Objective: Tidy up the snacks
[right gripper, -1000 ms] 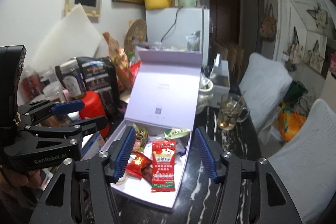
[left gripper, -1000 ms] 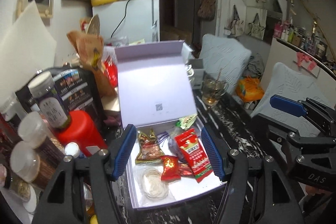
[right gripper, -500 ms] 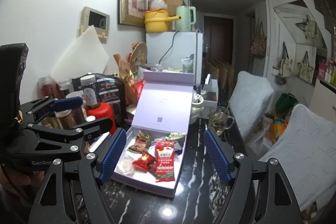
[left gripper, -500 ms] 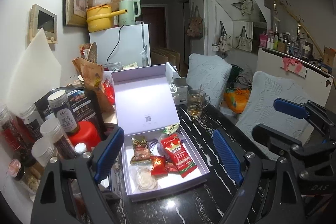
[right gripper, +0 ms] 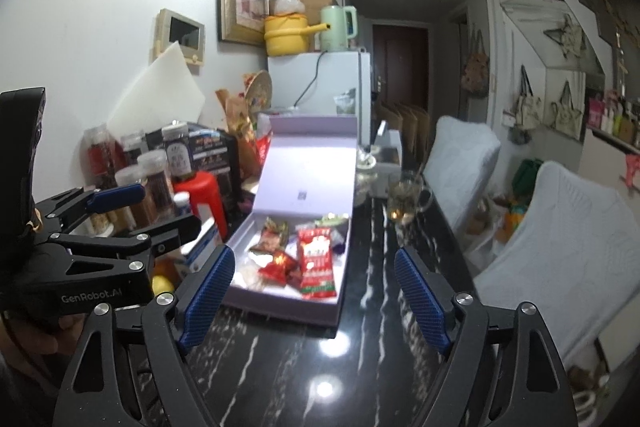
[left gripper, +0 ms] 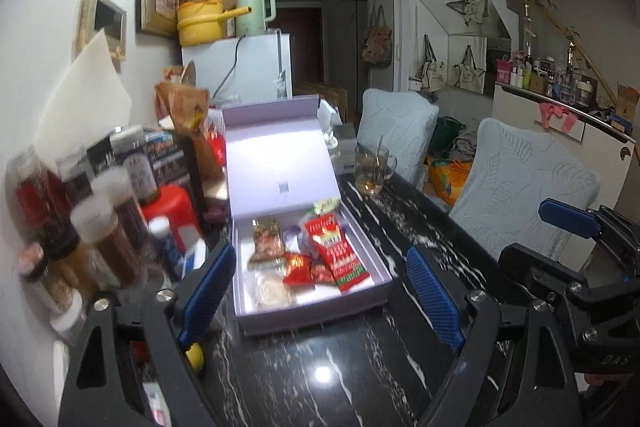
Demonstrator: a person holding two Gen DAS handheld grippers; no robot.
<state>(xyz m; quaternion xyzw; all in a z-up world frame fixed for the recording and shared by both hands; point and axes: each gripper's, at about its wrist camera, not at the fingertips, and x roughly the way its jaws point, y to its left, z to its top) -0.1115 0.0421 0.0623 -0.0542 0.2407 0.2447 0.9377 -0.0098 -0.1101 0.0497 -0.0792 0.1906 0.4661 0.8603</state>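
A pale lilac gift box (left gripper: 378, 263) lies on the black marble table with its lid (left gripper: 280, 163) standing up. Inside lie a long red packet (left gripper: 336, 253), a small red packet (left gripper: 298, 269), a brown packet (left gripper: 266, 245) and a white round one (left gripper: 270, 293). My left gripper (left gripper: 320, 253) hangs open and empty, short of the box's near edge. My right gripper (right gripper: 314, 254) is likewise back from the box (right gripper: 340, 291); its jaws are opening with nothing between them. Each gripper also shows in the other's view: the right (left gripper: 552, 239), the left (right gripper: 160, 211).
Jars and bottles (left gripper: 116, 227) and a red container (left gripper: 172, 211) crowd the table's left side by the wall. A glass mug of tea (left gripper: 372, 171) stands past the box on the right. Two pale-covered chairs (left gripper: 528, 195) line the table's right edge.
Both grippers have drawn back from the box, which now looks smaller and farther off. Their jaws have widened. The snacks stay in the box.
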